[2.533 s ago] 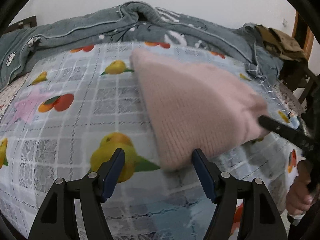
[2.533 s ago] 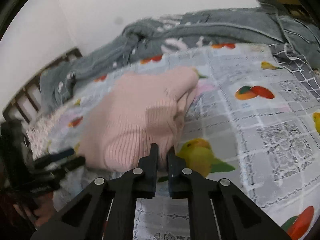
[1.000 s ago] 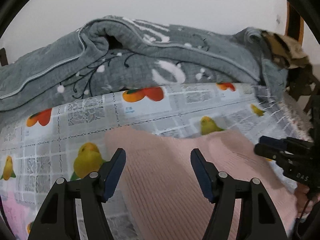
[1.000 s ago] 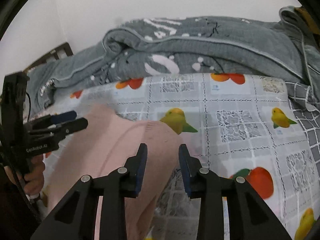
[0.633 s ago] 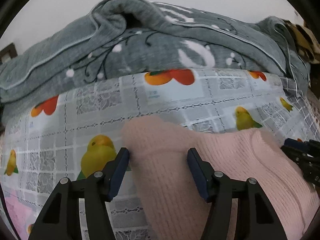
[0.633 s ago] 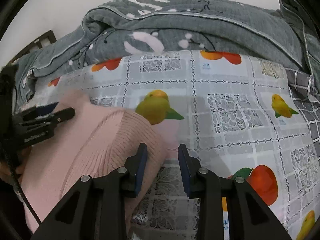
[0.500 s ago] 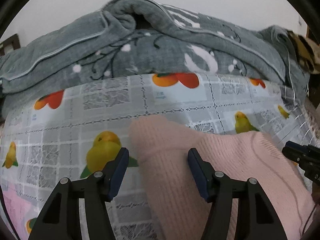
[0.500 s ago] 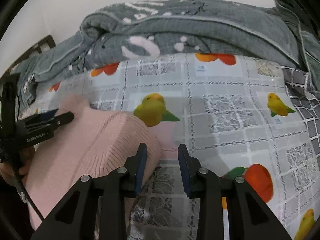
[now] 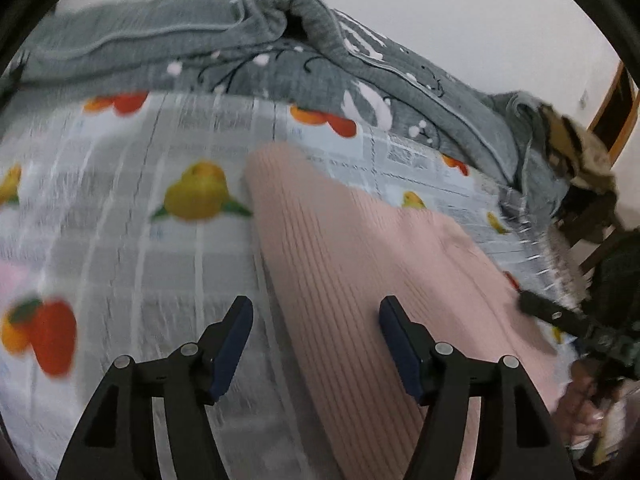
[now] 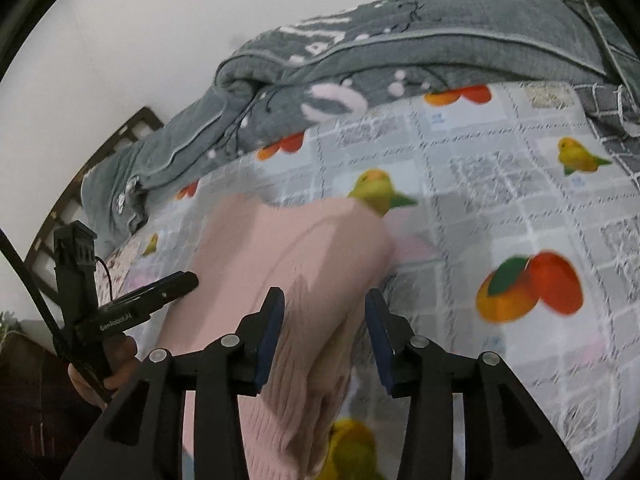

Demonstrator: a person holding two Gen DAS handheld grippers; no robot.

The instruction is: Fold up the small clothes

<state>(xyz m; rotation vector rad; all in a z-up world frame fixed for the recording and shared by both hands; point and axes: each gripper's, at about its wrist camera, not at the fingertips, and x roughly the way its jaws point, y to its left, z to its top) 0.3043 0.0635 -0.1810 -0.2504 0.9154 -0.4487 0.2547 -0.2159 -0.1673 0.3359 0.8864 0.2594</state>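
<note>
The bed (image 9: 120,220) fills the room's lower half, its fruit-and-bird printed sheet (image 10: 500,200) spread flat, with a grey quilt (image 9: 280,60) bunched along the wall behind it. On the sheet lies the pink knit garment (image 9: 340,272), ribbed and already doubled over, to judge by the thick rounded far end. Its long axis runs from the near edge of the bed away toward the quilt, the narrower rounded end pointing at the quilt and leaning a little to the person's left.

Both tools hang just above the near part of it. The left tool (image 9: 316,344) is spread wide, nothing between its fingers, which straddle the garment's left edge. The right tool (image 10: 324,332) is likewise released, its fingers either side of a raised ridge of knit.

I'd say this is the pause between folds: the cloth is laid down and let go. The next move likely calls for pinching an edge or end and carrying it over.
</note>
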